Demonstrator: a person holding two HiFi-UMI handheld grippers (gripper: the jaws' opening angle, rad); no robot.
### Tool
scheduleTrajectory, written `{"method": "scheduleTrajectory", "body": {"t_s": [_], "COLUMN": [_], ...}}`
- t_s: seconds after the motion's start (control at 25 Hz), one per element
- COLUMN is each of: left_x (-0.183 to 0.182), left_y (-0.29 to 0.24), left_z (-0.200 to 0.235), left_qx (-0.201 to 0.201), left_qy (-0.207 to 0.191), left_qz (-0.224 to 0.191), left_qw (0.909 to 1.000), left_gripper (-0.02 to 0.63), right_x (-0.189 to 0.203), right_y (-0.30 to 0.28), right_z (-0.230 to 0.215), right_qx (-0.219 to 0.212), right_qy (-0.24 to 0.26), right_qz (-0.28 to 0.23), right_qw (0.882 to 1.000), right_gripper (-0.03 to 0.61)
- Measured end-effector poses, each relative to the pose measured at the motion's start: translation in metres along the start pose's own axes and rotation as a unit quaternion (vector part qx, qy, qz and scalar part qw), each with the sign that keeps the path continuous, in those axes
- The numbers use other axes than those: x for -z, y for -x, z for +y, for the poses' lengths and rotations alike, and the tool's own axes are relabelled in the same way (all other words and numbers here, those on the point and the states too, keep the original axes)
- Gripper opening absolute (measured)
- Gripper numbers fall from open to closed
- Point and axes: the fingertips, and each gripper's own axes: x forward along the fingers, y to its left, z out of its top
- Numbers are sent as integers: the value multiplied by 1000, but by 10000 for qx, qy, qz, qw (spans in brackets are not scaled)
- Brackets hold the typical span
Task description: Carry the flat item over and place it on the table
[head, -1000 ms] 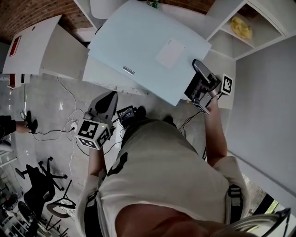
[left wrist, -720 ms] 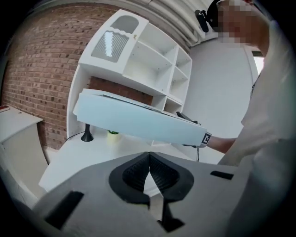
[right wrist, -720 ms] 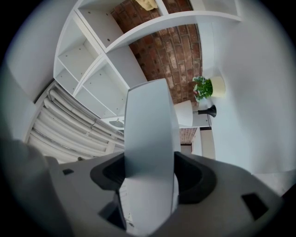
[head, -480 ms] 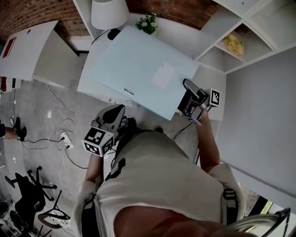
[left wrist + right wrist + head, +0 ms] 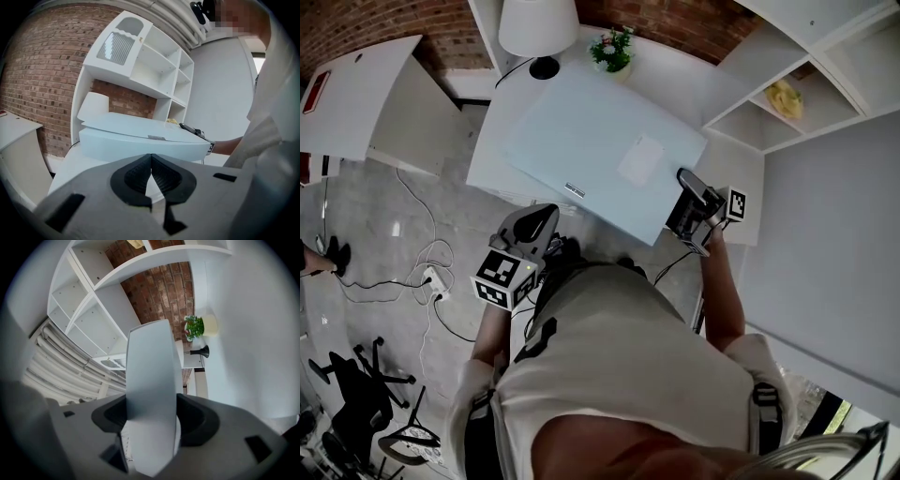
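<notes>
The flat item is a wide, pale blue-white box with a small label on its near edge. It hangs level over the white table. My right gripper is shut on its near right corner; in the right gripper view the box's edge fills the gap between both pads of my right gripper. My left gripper hovers just off the box's near left edge, shut on nothing. In the left gripper view its jaws meet, with the box ahead.
A white lamp and a small potted plant stand at the table's far side. A white shelf unit rises on the right, holding a yellow thing. Cables and a socket strip lie on the floor at the left.
The box has come forward over the table, toward the lamp and plant, still in the right gripper. The left gripper has come up closer to the box's near edge.
</notes>
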Motion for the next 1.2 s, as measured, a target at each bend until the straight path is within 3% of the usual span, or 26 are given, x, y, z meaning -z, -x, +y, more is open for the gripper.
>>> {"method": "scheduleTrajectory", "body": {"t_s": [0.4,1.2], "left_x": [0,-26], "left_y": [0,-60], "left_z": [22,-8], "left_qx": [126,-493], "left_qy": [135,177], "left_qz": [-60,-2], "left_qw": [9998,9986], "left_gripper": [20,19], "right_x": [8,-40], "right_y": [-5,26], "right_z": [-28,-67], "right_qx": [318,210], "right_qy": [-36,-428], "right_qz": [127,901], "right_qw": [9994,9948], "right_gripper": [308,308]}}
